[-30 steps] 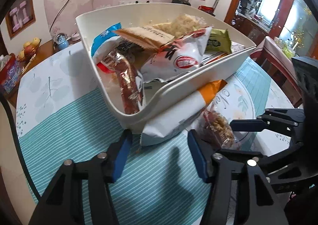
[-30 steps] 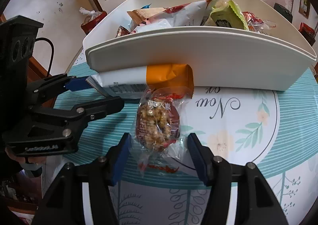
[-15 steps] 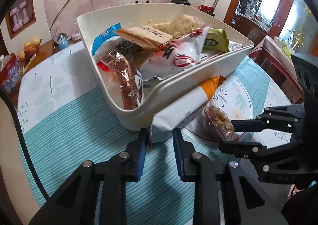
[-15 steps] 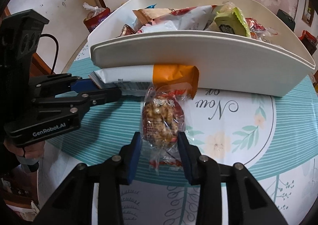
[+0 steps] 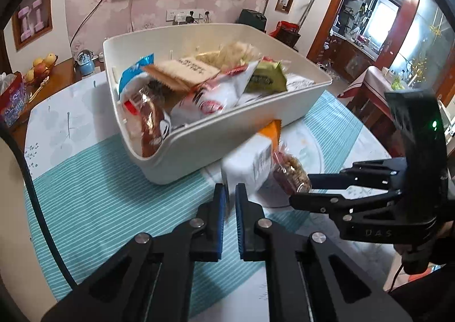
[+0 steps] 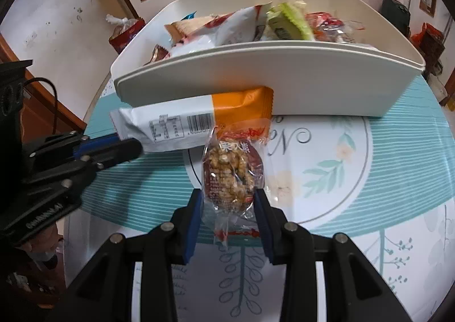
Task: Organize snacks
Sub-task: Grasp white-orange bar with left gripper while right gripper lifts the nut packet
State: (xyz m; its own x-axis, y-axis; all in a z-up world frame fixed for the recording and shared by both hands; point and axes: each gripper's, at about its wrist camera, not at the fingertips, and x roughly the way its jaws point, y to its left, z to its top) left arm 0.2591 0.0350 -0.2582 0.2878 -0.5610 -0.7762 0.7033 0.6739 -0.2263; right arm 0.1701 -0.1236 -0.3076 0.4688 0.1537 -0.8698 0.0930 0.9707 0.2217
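A cream bin (image 5: 227,134) full of snack packets stands on the table; it also shows in the right wrist view (image 6: 284,89). My left gripper (image 5: 231,194) is shut on the end of a white and orange packet (image 5: 250,162), lifted beside the bin's near wall; the packet also shows in the right wrist view (image 6: 182,126). My right gripper (image 6: 229,202) is shut on a clear nut snack packet (image 6: 229,174), held just above the tablecloth; it also shows in the left wrist view (image 5: 290,174).
The round table has a teal striped cloth (image 5: 99,194) with a white floral centre (image 6: 327,157). A red bag (image 5: 12,103) and a fruit bowl (image 5: 39,69) sit on a side cabinet at left. Chairs and a doorway lie to the right.
Both grippers went from open to shut, the left on the white and orange packet, the right on the nut packet. Both packets have since been raised off the table.
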